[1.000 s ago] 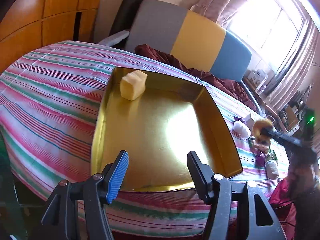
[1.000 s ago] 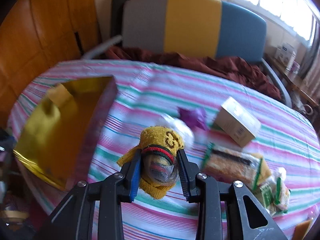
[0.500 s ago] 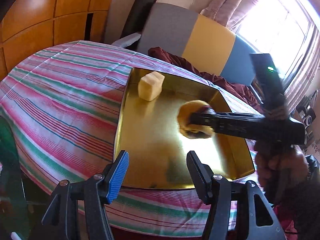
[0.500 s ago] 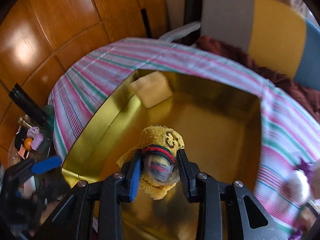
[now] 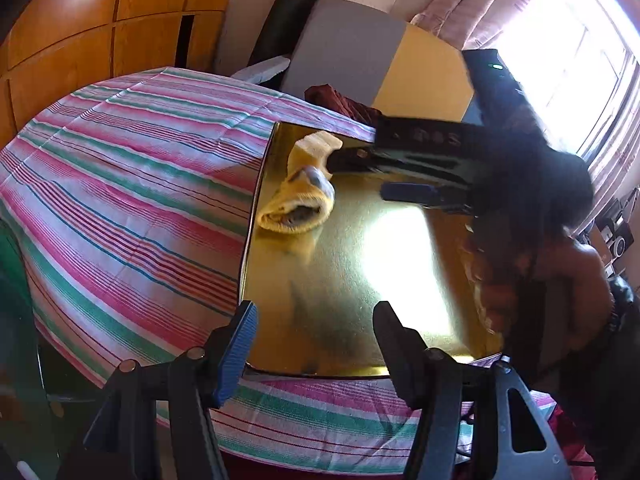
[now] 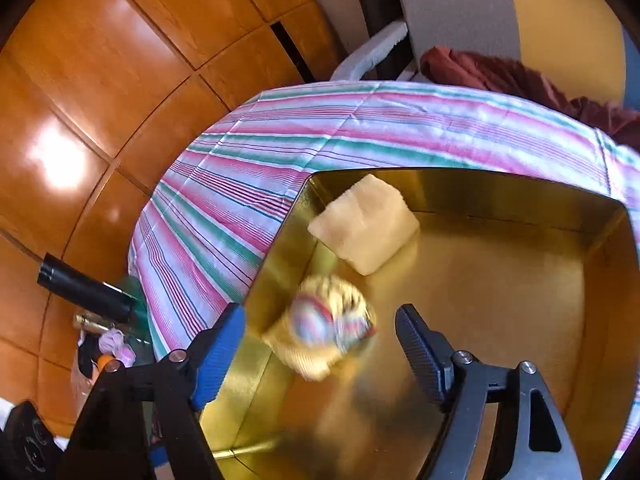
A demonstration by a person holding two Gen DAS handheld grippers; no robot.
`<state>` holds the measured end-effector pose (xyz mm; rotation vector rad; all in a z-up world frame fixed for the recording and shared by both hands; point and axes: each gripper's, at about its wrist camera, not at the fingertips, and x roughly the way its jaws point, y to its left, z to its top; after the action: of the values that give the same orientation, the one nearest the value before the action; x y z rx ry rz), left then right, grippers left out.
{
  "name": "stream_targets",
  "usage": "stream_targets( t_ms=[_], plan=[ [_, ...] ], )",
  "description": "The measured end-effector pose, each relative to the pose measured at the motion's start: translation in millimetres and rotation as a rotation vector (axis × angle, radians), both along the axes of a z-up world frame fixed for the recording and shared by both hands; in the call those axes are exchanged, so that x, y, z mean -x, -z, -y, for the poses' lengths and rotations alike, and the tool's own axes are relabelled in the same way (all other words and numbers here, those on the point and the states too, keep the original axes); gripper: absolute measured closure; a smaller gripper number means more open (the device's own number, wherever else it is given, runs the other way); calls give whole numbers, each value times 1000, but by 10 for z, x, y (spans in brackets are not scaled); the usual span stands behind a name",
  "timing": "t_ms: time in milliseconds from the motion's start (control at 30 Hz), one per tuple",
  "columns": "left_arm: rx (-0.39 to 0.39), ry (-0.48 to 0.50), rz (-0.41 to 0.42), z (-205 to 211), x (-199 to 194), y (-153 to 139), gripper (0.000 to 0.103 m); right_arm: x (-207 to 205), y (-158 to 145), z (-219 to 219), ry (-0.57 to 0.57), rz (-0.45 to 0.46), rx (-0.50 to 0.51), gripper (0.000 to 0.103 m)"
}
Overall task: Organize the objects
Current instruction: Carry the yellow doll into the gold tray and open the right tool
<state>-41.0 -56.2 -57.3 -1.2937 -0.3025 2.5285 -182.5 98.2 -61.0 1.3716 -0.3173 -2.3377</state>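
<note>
R gripper jaws were opening, yellow sock roll freed near gold tray's left wall; best lift clear w/o snagging. L gripper stood apart, empty.

Right hand-held gripper: carried from over the striped desk to above the gold tray; jaws, clamped before, now opening.
Yellow sock bundle: out of the pads, free between them, in the tray near the pale yellow block.
</note>
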Motion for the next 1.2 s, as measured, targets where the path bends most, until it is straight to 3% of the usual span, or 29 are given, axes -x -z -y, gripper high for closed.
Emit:
stream_targets(
  t_ms=[133,300,667,1000,1200],
  plan=[
    [5,7,-2,-37,-16,-11,42,-217,-96,-195,11,-46,-29,23],
    [4,30,-15,-126,-55,-56,42,-596,-236,-545,73,-93,-40,13],
    [-10,160,-43,-598,-117,-270,42,-1215,-293,-1545,264,-108,-55,7],
    [18,404,-88,-1552,-161,-557,42,-1668,-346,-2710,479,-112,-111,7],
    [36,516,-80,-2274,-118,-598,42,-1848,-496,-3622,687,-138,-174,4]
  ],
)
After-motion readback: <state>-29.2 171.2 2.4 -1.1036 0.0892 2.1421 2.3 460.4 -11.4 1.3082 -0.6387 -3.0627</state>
